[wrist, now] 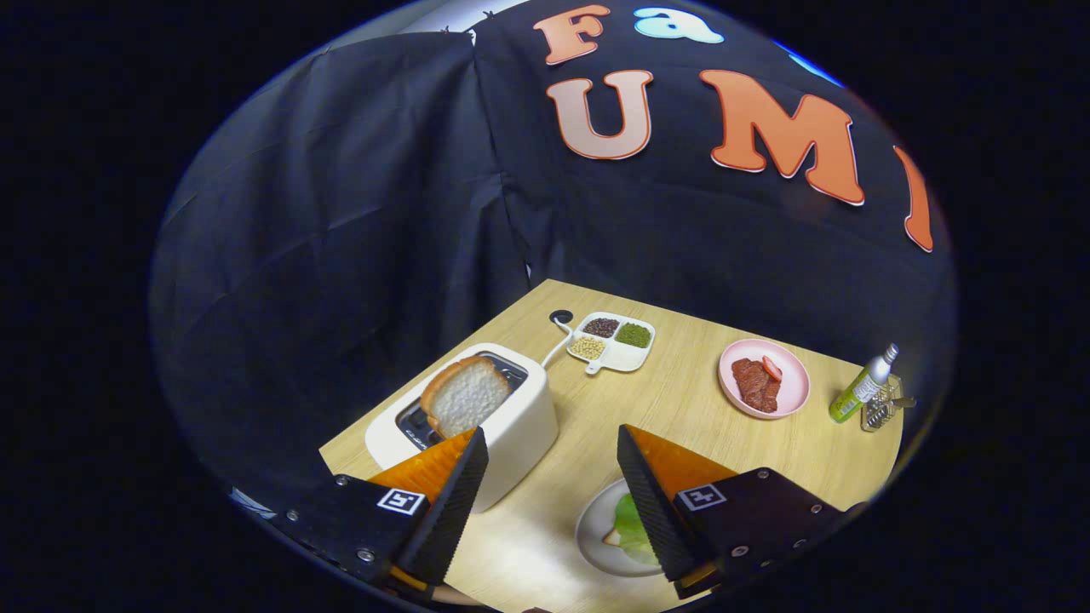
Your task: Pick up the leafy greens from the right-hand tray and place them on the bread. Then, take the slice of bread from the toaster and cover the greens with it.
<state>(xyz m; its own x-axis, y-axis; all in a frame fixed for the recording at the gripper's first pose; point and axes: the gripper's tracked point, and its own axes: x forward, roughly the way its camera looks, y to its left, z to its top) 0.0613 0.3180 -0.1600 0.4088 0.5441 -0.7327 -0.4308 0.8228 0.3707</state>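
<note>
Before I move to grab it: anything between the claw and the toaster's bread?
No: gripper view shows the open claw just short of the bread slice; nothing lies between.

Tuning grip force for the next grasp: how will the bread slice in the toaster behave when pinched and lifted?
Bread slice looks porous, so probably light and crushable; pinch gently. It leans in the toaster slot, upper half exposed, so it should lift out freely. The tongs are open and empty.
</note>
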